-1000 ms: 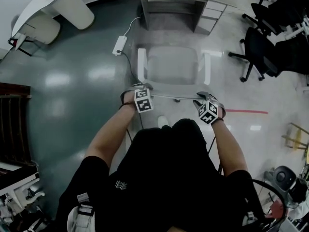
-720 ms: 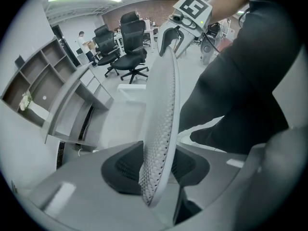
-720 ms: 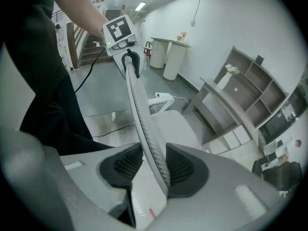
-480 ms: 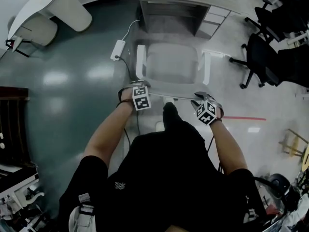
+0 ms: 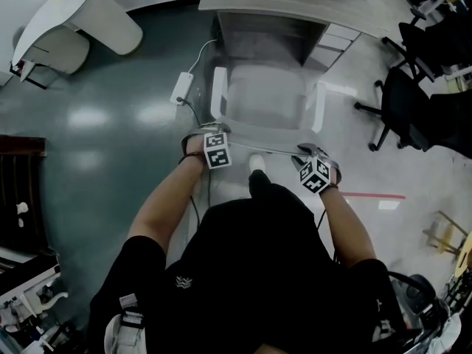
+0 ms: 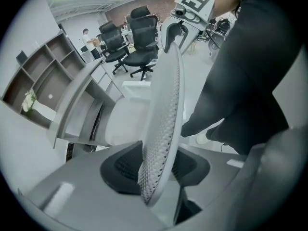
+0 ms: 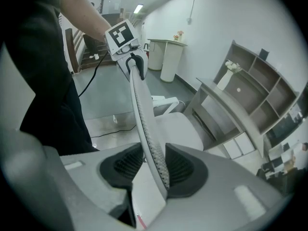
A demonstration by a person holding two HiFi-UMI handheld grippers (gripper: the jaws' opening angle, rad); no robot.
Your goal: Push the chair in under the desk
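Note:
A white mesh-backed chair (image 5: pixel 265 98) stands facing the grey desk (image 5: pixel 273 2), its seat front at the desk's opening. My left gripper (image 5: pixel 217 131) holds the left end of the backrest's top edge (image 6: pixel 166 109); the mesh sits between its dark pads (image 6: pixel 120 165) while its jaws are opening slightly. My right gripper (image 5: pixel 307 151) holds the right end, with the backrest (image 7: pixel 144 124) between its pads (image 7: pixel 185 170) and the jaws closing. Each gripper view shows the other gripper at the far end of the backrest: the right gripper (image 6: pixel 180 25) and the left gripper (image 7: pixel 134 61).
A white power strip (image 5: pixel 181 88) and its cable lie on the floor left of the chair. A drawer unit (image 5: pixel 335 39) stands right of the desk opening. Black office chairs (image 5: pixel 402 102) stand at the right, a white curved counter (image 5: pixel 88 6) at upper left. My foot (image 5: pixel 257 162) is behind the chair.
The chair and both grippers have moved forward toward the desk. The person's leg has stepped forward behind the chair.

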